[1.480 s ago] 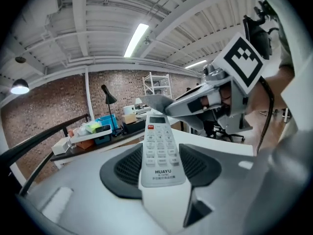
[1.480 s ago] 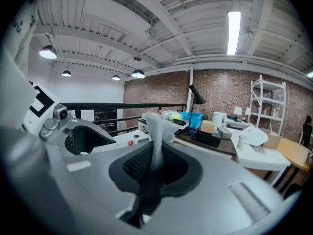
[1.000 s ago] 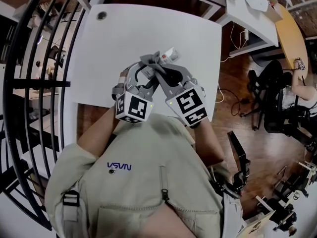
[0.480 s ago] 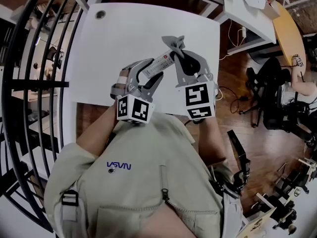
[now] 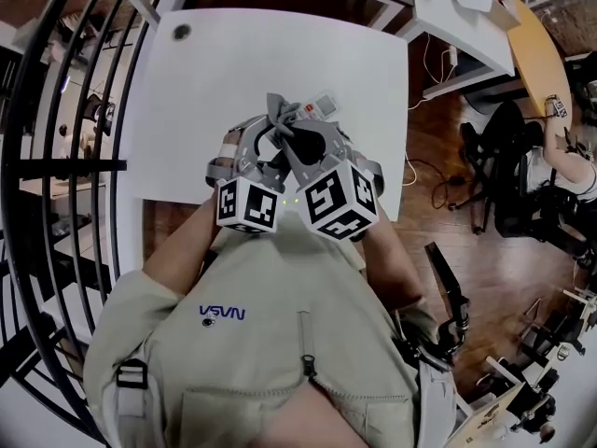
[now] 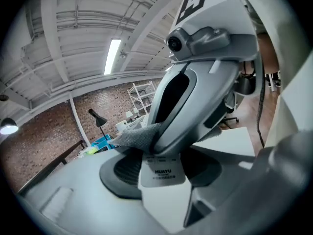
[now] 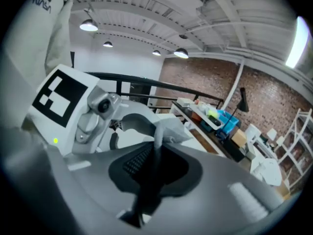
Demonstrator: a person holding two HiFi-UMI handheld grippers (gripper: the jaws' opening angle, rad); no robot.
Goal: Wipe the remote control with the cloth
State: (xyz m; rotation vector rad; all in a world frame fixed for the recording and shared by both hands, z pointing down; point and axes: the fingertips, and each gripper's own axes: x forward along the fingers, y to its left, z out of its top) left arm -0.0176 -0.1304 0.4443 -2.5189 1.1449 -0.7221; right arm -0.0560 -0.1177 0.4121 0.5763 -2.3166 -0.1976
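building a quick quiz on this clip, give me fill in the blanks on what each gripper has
1. The left gripper is clamped on the white ____.
2. The right gripper pinches the grey ____.
3. Both are over a ____ table.
Missing: remote control; cloth; white.

Cloth (image 6: 134, 137): grey woven fabric, nubby, matt. Remote control (image 6: 162, 174): smooth white plastic, slight sheen, printed label. Left tongs (image 6: 165, 163) and right tongs (image 7: 151, 173): matt grey moulded plastic, with black ribbed pads (image 6: 124, 170). Desk (image 5: 233, 63): smooth white top, matt. Floor (image 5: 448, 203): brown wood, light gloss. Wall (image 6: 44, 136): rough red brick.
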